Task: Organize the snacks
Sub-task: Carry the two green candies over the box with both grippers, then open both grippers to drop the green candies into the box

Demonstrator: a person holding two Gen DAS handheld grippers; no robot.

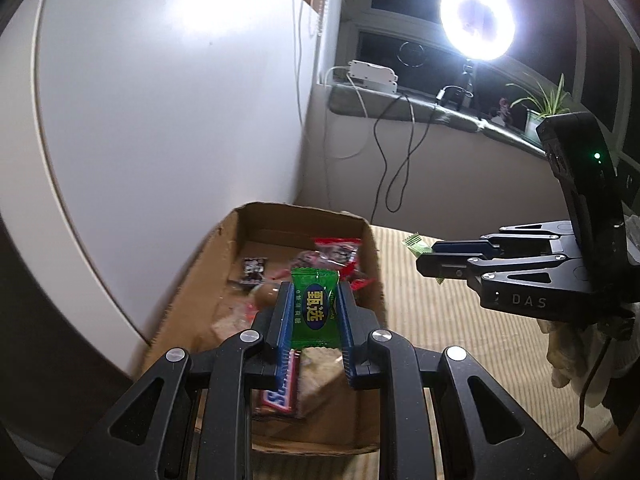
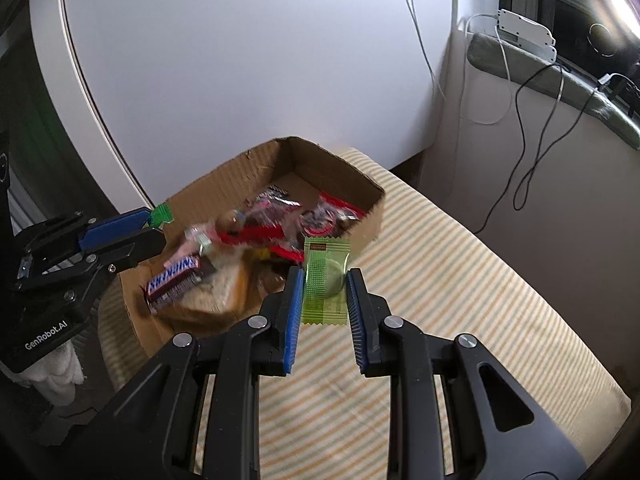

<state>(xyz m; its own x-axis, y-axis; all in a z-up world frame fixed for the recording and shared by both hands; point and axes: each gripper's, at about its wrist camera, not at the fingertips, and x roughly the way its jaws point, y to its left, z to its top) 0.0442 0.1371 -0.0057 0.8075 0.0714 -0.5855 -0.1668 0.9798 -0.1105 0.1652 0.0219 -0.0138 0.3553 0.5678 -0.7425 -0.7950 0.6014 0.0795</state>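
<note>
Gripping a green candy lengthwise, left gripper; right gripper clamps pale-green packet likewise.

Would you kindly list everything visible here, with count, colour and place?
cardboard box: one, brown, on striped cloth by the white panel
Snickers bar: one, brown-blue, inside box
red packets: several, inside box
striped cloth: one, beige, under box
ring light: one, white, windowsill
potted plant: one, green, windowsill
green candy: one, in left gripper
pale green packet: one, in right gripper
</note>
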